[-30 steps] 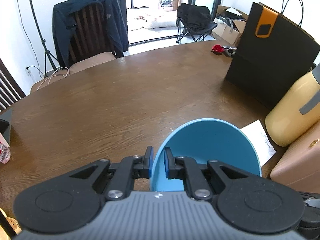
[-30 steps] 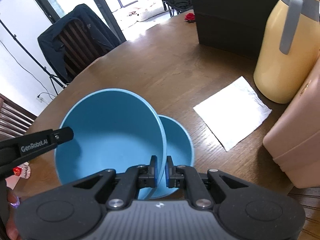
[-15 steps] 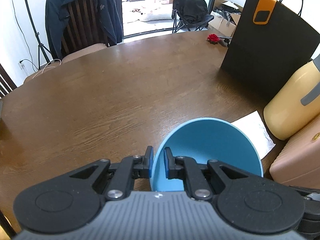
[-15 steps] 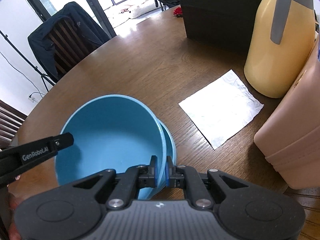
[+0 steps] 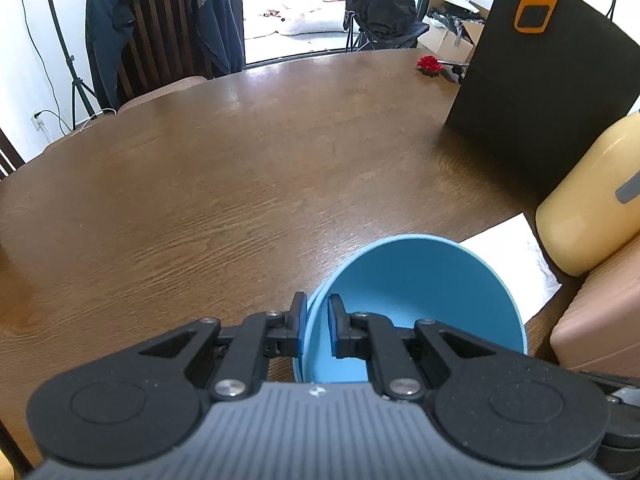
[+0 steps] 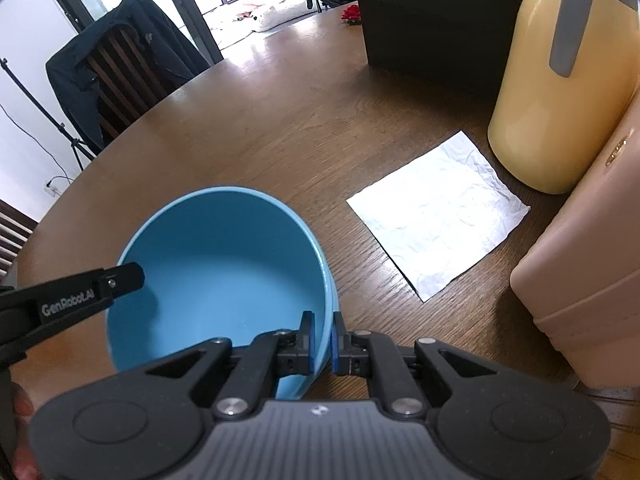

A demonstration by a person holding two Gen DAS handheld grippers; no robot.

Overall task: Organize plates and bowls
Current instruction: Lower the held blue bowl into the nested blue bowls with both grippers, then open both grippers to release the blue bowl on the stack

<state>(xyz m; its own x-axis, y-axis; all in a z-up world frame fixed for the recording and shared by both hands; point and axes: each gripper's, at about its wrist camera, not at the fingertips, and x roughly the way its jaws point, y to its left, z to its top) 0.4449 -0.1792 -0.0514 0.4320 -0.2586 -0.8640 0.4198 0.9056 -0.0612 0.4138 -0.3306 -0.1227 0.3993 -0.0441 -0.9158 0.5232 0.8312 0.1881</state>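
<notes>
A blue bowl point(image 6: 216, 264) sits nested in a second blue bowl, of which only a thin rim point(image 6: 331, 300) shows, on the brown wooden table point(image 5: 240, 184). My right gripper point(image 6: 321, 338) is shut on the near right rim of the upper bowl. My left gripper point(image 5: 317, 322) is shut on the left rim of the blue bowl point(image 5: 420, 300). One left finger point(image 6: 116, 280) shows over the bowl's left side in the right wrist view.
A white paper napkin point(image 6: 440, 208) lies right of the bowls. A yellow thermos jug point(image 6: 560, 80), a pink case point(image 6: 592, 264) and a black paper bag point(image 5: 540, 92) stand along the right. A chair with a dark jacket point(image 5: 160, 32) is at the far side.
The upper bowl has come down into the lower one, which is now almost hidden. Both grippers stay shut on the rims.
</notes>
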